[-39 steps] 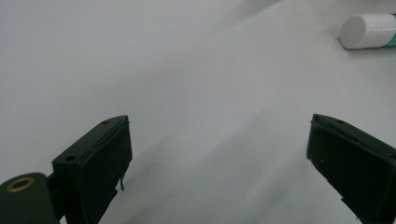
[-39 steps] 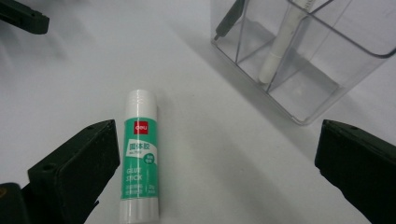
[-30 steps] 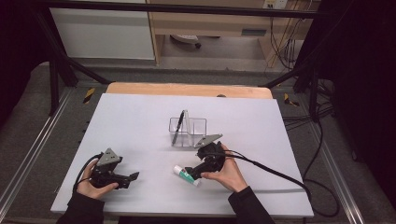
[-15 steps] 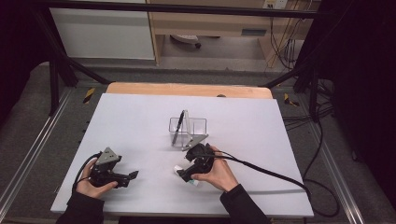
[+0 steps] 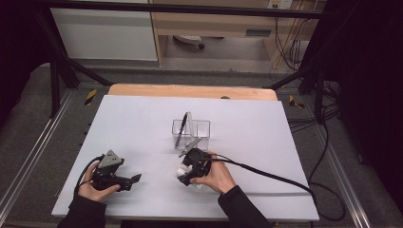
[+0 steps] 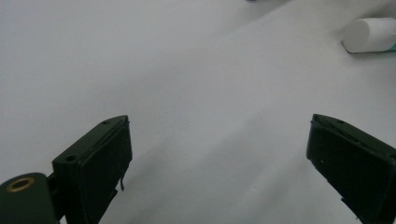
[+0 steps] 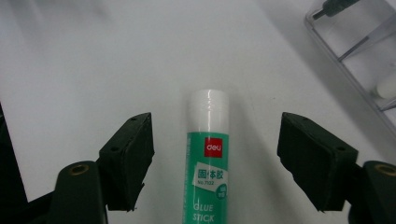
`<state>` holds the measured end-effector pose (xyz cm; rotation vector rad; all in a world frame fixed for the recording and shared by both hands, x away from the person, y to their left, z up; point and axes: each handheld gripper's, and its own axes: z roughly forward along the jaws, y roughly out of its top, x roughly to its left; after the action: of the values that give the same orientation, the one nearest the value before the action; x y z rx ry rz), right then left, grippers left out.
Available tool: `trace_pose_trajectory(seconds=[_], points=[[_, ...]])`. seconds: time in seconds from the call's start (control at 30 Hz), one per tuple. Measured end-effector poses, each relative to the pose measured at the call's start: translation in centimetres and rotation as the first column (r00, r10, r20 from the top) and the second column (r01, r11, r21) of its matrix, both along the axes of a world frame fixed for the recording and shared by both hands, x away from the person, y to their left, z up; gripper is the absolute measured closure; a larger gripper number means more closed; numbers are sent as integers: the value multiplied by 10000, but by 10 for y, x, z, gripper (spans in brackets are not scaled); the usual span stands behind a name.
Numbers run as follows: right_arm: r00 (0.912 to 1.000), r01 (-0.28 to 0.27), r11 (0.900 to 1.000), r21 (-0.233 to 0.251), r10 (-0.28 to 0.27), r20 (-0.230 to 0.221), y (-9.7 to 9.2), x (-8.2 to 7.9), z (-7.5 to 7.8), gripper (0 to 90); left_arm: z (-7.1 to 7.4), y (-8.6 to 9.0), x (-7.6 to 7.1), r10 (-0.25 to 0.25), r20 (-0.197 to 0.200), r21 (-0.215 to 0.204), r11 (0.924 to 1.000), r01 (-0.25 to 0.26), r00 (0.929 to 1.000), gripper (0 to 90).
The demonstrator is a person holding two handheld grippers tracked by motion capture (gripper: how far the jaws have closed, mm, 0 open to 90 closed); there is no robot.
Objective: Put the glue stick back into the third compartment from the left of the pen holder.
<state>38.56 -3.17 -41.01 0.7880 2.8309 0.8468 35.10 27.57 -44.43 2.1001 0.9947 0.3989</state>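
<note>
Glue stick (image 7: 208, 158) lies flat on white table (image 5: 142, 123), near the front edge, right of centre; in the high view it's mostly under the right hand (image 5: 216, 175), white end just poking out (image 5: 183, 174). Right gripper (image 7: 215, 154) sits over it, jaws straddling the tube w/ gaps on both sides, pads not touching; jaws have just been closing in on it, no grip yet. Label readable in right gripper view: green body, red square w/ "deli" in white, white patch w/ Chinese characters and "NO.7102" (small, partly blurred), then "GLUE STICK" in pale letters lower down. Cap end white, pointing away from the gripper. Clear plastic organizer (image 5: 191, 129) stands just behind the right gripper, divided into compartments; a black pen (image 5: 181, 128) leans in its left part, a pale item in another, can't tell what. Left gripper (image 5: 124, 179) rests low at front left of table, well apart from the glue stick, jaws spread wide w/ nothing between; its view shows bare table and the stick's white end (image 6: 366, 35) far off at top right.
</note>
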Motion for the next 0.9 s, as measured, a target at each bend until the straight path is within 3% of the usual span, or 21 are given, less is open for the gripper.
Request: trace_pose_trajectory(seconds=[0.6, 0.9], points=[[9989, -317, 9985, -456, 301, -362, 5, 2, -16, 558, 1, 0, -1, -32, 38, 3, 10000, 32, 10000, 65], [9979, -521, 9966, -642, 495, -423, 5, 3, -19, 630, 0, 1, -1, -24, 30, 11, 10000, 24, 10000, 65]])
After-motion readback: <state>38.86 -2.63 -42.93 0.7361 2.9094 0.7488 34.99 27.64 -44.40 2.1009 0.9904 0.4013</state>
